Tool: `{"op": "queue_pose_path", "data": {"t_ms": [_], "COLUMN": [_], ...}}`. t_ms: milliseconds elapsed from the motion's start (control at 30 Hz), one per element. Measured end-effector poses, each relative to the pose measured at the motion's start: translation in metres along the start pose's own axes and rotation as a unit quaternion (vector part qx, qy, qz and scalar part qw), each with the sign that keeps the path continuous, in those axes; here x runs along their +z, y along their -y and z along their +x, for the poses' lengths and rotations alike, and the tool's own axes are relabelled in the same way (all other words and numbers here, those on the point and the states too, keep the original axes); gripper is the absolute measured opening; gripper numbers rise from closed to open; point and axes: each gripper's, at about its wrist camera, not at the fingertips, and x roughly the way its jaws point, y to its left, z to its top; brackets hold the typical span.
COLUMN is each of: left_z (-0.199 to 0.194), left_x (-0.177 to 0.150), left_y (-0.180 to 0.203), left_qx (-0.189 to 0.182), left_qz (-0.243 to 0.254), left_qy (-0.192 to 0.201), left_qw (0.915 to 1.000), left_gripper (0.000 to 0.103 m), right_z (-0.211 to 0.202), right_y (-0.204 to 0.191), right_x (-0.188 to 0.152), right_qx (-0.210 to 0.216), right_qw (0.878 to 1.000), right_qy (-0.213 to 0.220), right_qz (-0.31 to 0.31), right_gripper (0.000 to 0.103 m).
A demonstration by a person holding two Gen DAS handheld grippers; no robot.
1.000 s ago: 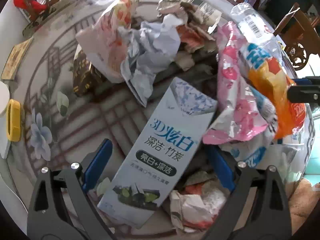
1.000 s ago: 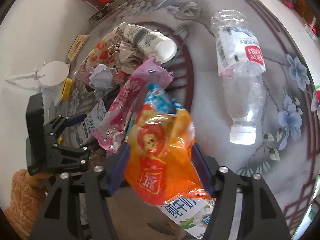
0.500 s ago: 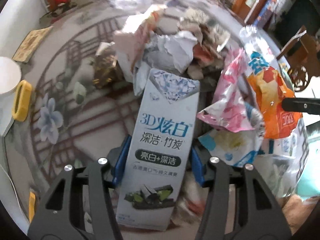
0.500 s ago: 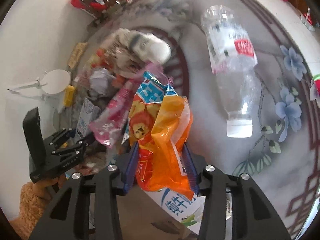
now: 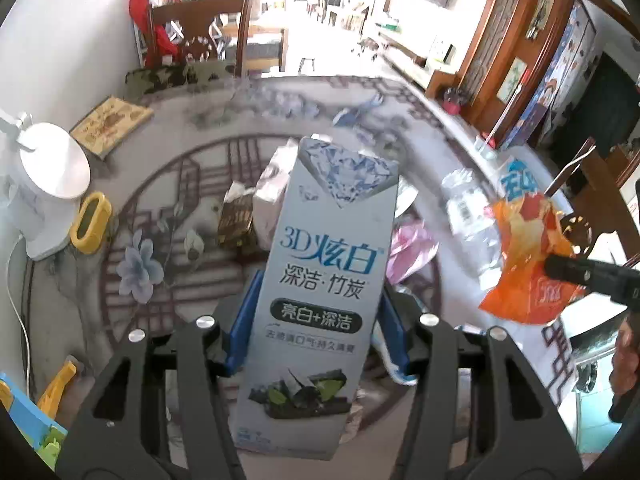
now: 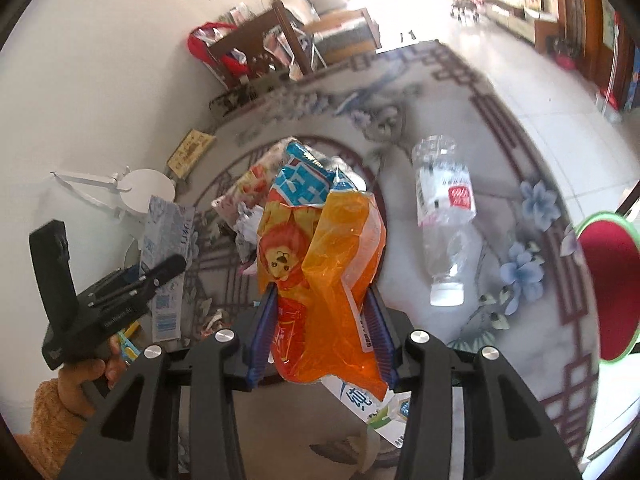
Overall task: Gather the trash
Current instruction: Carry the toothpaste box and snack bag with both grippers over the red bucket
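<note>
My left gripper is shut on a pale blue toothpaste box and holds it raised above the round patterned table. The box and left gripper also show in the right wrist view. My right gripper is shut on an orange snack wrapper with a blue top, lifted off the table; it also shows in the left wrist view. A pile of crumpled wrappers and paper stays on the table behind the box, partly hidden.
A clear plastic bottle lies on the table to the right. A white desk fan, a yellow clip and a framed card sit at the left. A wooden chair stands beyond the table.
Both grippers have risen and tilted up from the table, carrying the toothpaste box and the orange wrapper; a second earlier both stood open around them. The room beyond now shows.
</note>
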Motion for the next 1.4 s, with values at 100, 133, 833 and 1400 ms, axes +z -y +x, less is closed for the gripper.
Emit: {"op": "queue_pose_path", "data": {"t_ms": [100,133,833,1400], "left_z": [-0.008,-0.011,-0.01,0.027], "left_x": [0.003,0.004,0.01,0.02], "left_y": [0.007,0.01,0.106,0.196], "left_qx": [-0.009,-0.014,-0.076,-0.116], "left_qz": [-0.007,-0.008,0.033,0.058], "left_qy": [0.009,0.012,0.015,-0.009], "left_qw": [0.9999,0.9998,0.9964,0.9915], "left_gripper": [0.053,0.053,0.053,0.053], "right_z": [-0.01,-0.014,-0.071,-0.101], "right_y": [-0.001,0.0,0.067,0.158], "right_x": [-0.004,-0.006,-0.03,-0.035], "right_qx": [-0.004,-0.004,-0.046,-0.074], "right_qw": [1.0,1.0,0.996,0.99], "right_qy": [0.009,0.013,0.055,0.063], "right_qz": [-0.003,-0.001,0.053,0.106], "right_gripper": [0.042,0.042,0.042,0.043]}}
